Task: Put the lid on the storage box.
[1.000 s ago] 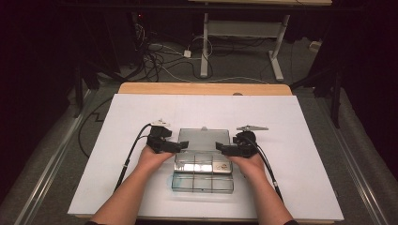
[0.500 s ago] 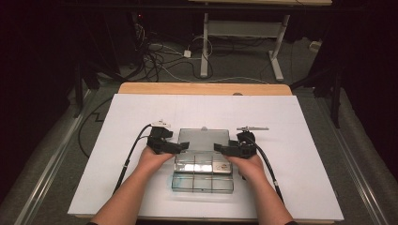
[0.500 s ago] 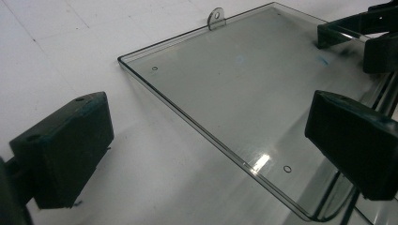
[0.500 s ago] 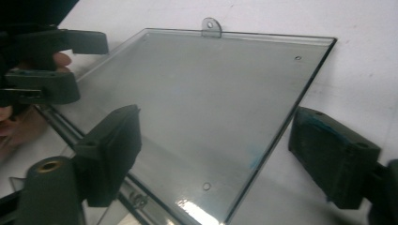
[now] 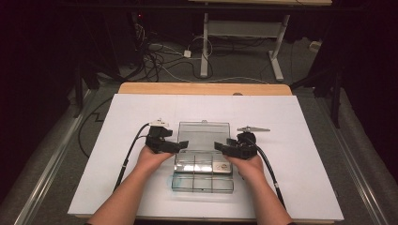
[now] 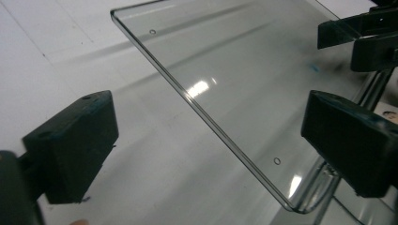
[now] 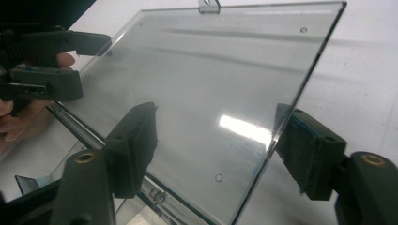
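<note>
A clear plastic compartment box (image 5: 202,177) lies on the white sheet, its lid (image 5: 204,133) swung open toward the far side. My left gripper (image 5: 184,144) is open and straddles the lid's left edge (image 6: 225,126), its pads (image 6: 80,136) well apart from it. The right gripper (image 5: 218,146) straddles the lid's right edge (image 7: 286,108). Its jaws have just been closing with that edge between them, and the pads (image 7: 136,140) still stand off the plastic. From its own camera the left gripper (image 6: 211,112) faces the right one (image 6: 371,37). The right gripper (image 7: 216,119) faces the left one (image 7: 47,61).
A white sheet (image 5: 117,164) covers the table, with a wooden strip (image 5: 202,88) showing at the far edge. Beyond the table are floor cables (image 5: 159,61) and white desk legs (image 5: 277,51). A cable trails from each gripper toward the person.
The right gripper's jaws have drawn closer together around the lid's edge. Both hands have stayed where they were and the box has not shifted.
</note>
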{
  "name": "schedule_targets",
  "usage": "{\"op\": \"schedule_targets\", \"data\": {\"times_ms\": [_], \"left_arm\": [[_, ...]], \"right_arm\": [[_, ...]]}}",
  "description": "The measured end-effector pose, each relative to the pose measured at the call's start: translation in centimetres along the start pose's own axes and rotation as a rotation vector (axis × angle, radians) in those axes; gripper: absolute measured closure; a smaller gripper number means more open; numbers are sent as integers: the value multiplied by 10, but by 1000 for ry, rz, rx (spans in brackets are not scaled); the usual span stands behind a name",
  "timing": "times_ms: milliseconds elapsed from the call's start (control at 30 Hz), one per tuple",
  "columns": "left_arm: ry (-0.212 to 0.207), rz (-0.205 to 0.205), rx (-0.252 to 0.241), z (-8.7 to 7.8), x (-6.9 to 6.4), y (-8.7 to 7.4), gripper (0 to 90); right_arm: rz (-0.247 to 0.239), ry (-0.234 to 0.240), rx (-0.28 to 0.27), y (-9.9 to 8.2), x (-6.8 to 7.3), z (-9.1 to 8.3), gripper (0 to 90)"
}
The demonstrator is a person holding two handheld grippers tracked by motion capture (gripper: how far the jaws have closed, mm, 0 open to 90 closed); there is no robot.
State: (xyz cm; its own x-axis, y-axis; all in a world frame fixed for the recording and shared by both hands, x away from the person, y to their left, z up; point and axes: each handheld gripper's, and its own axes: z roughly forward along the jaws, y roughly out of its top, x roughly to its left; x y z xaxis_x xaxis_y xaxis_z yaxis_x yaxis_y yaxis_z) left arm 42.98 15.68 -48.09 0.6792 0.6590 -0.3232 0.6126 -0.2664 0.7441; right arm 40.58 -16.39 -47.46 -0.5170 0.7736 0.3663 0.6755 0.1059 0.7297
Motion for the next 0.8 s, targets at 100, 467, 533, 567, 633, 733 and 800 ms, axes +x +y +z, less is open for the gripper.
{"op": "schedule_targets", "data": {"times_ms": [100,467,533,567,633,733,800], "left_arm": [[-10,11,-13,-5,-1,2,93],[-52,30,-36,-11,-7,3,307],[-56,40,-51,-12,-9,4,359],[-58,44,-59,-13,-10,5,383],[-56,59,-73,-16,-13,5,427],[-53,82,-83,-20,-16,6,490],[-55,95,-92,-23,-18,7,522]], "right_arm": [[-37,-20,-24,1,3,-3,376],[-131,-73,-109,0,11,-16,501],[-149,-81,-118,0,12,-18,518],[-156,-83,-121,0,13,-19,527],[-168,-90,-130,1,14,-21,547],[-187,-100,-140,1,16,-25,580],[-195,-103,-144,1,18,-28,602]]}}
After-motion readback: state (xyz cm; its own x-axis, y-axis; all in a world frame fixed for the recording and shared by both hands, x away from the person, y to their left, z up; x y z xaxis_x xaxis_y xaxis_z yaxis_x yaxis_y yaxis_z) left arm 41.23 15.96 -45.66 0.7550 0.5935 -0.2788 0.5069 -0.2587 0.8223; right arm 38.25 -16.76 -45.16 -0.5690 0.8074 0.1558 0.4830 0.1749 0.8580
